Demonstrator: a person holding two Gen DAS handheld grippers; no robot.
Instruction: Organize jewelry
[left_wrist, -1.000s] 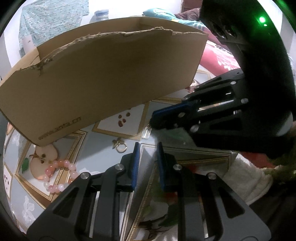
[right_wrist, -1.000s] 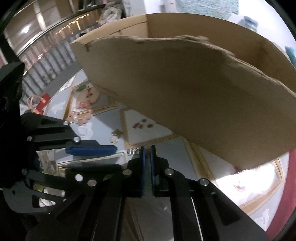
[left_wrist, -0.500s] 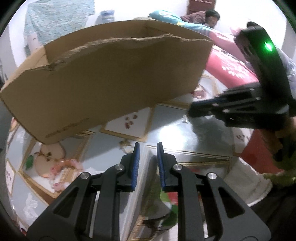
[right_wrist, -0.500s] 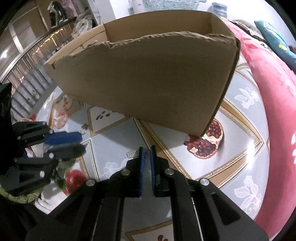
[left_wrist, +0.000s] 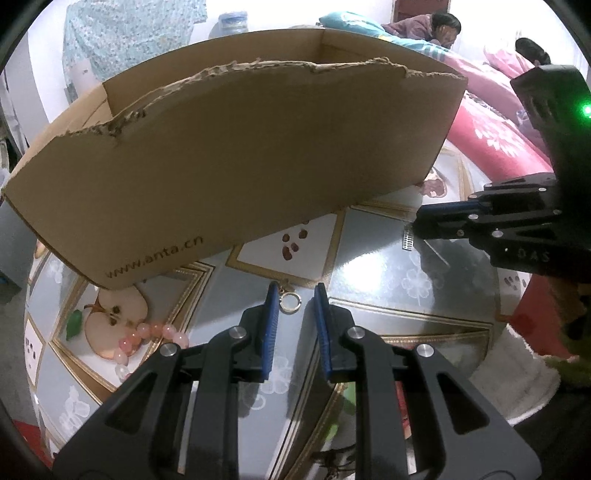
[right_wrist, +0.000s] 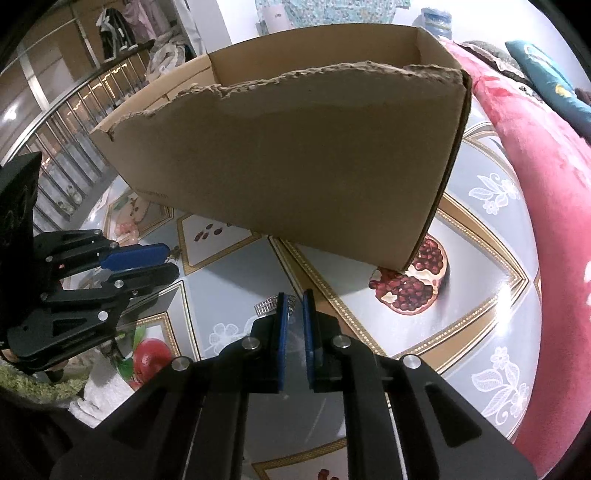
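A small gold ring (left_wrist: 290, 302) with a clasp lies flat on the glossy tabletop (left_wrist: 388, 273), directly in line with the gap between the tips of the left gripper (left_wrist: 294, 295). The blue pads stand a little apart and do not touch it: the left tongs are released. To the left of that gripper, a pink bead bracelet (left_wrist: 147, 338) rests on the apple picture printed in the table covering, partly hidden behind the gripper's arm.

A small silver comb-like clip (left_wrist: 407, 239) lies further right on the table. The right gripper (right_wrist: 293, 300) hangs over it; its pads are nearly closed, a narrow slit remaining, and nothing is clamped between them. From the right wrist view the clip (right_wrist: 266, 306) sits just left of the fingertips, with a fine chain-like piece barely visible between them.

Behind all the jewelry stands an open cardboard box (left_wrist: 258, 155) with a torn upper edge, resting on the table. A red patterned blanket (right_wrist: 546, 177) borders the table's right side.
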